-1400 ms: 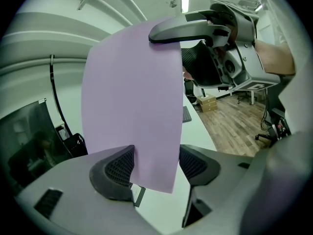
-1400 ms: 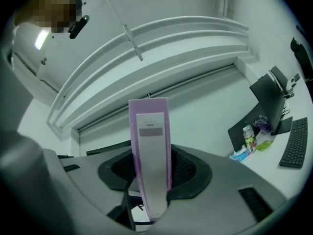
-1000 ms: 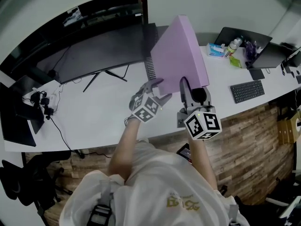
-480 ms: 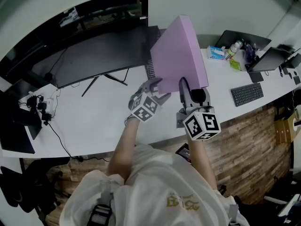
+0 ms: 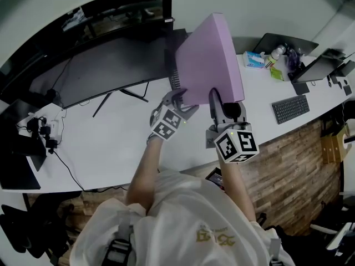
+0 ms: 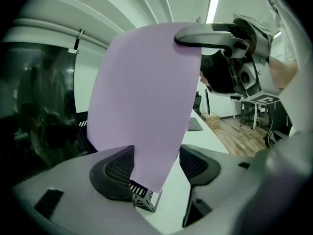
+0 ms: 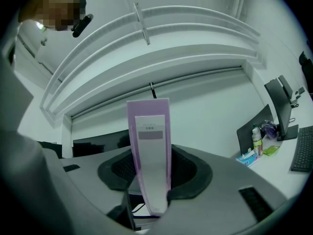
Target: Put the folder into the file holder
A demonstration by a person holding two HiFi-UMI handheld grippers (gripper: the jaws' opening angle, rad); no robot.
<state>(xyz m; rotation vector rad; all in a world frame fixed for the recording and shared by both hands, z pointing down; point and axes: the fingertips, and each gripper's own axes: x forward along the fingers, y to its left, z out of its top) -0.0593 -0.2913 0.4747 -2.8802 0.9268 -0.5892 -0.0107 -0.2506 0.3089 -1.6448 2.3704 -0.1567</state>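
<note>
The purple box folder (image 5: 213,60) stands upright in the air over the white desk (image 5: 111,143). My right gripper (image 5: 224,105) is shut on its spine (image 7: 151,146), with a pad pressed on each side. My left gripper (image 5: 183,101) is open around the folder's lower corner (image 6: 146,131); the right pad stands apart from it. The black mesh file holder (image 5: 173,77) stands on the desk just behind the folder, mostly hidden by it. Its corner (image 6: 143,198) shows under the folder between the left jaws. A finger (image 6: 205,33) of the right gripper reaches over the folder's top edge.
A wide black monitor (image 5: 105,65) stands left of the file holder. To the right lie a keyboard (image 5: 291,108), a laptop (image 5: 283,40), a tissue pack (image 5: 254,60) and a bottle (image 5: 275,53). Cables and plugs (image 5: 41,129) sit at the desk's left end.
Both grippers and the folder have shifted a little farther over the desk, toward the file holder. The grips look the same.
</note>
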